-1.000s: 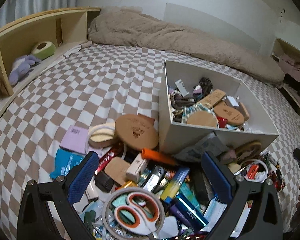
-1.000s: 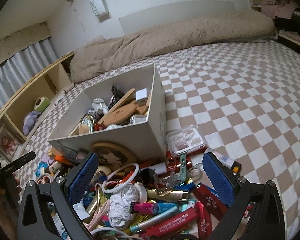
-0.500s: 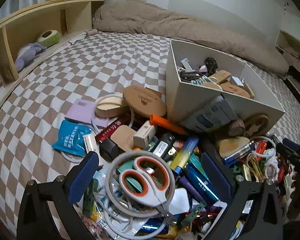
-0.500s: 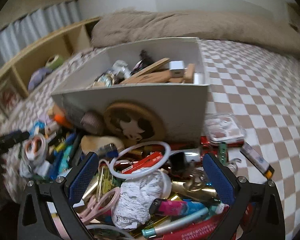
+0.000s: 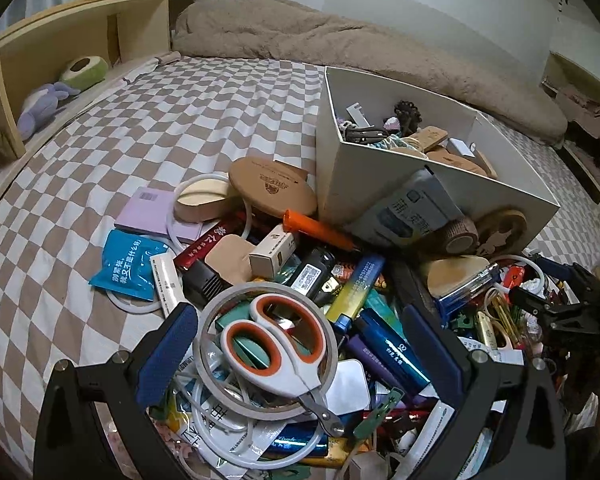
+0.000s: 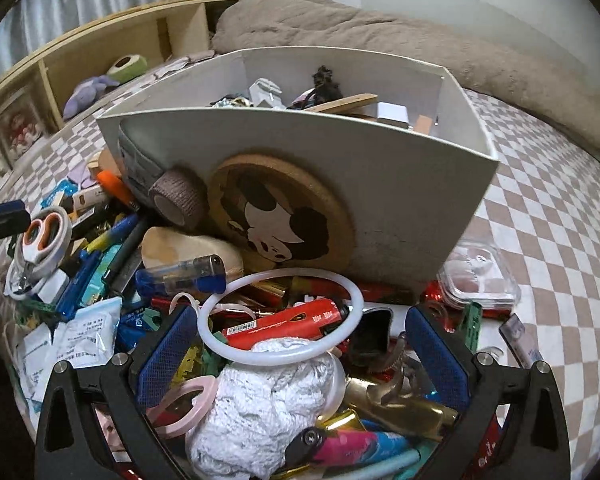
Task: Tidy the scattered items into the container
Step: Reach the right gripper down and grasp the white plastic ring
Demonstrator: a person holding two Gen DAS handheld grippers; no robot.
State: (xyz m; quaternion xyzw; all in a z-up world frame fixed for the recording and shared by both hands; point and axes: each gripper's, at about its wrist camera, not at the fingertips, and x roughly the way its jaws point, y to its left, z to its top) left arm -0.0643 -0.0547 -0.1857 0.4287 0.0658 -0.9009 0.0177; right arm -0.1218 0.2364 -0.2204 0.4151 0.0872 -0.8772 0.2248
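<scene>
A white box [image 5: 380, 168] partly filled with small items stands on the checkered bed; it also shows in the right wrist view [image 6: 400, 184]. A heap of scattered items lies in front of it. My left gripper [image 5: 300, 352] is open and empty, low over orange-handled scissors [image 5: 276, 352] lying on a tape roll [image 5: 220, 384]. My right gripper [image 6: 300, 356] is open and empty, low over a white plastic ring [image 6: 280, 316], a red lighter [image 6: 284, 324] and a white crumpled cloth [image 6: 268, 404]. A panda cork coaster [image 6: 280, 216] leans on the box.
A brown blanket [image 5: 340, 40] lies along the back wall. A wooden shelf [image 5: 60, 60] with soft toys runs along the left. A clear plastic case [image 6: 476, 276] lies right of the heap. My right gripper shows at the right edge of the left wrist view [image 5: 556, 300].
Both grippers have moved down and closer to the heap. The right view has swung left and now faces the box front. Both stay open.
</scene>
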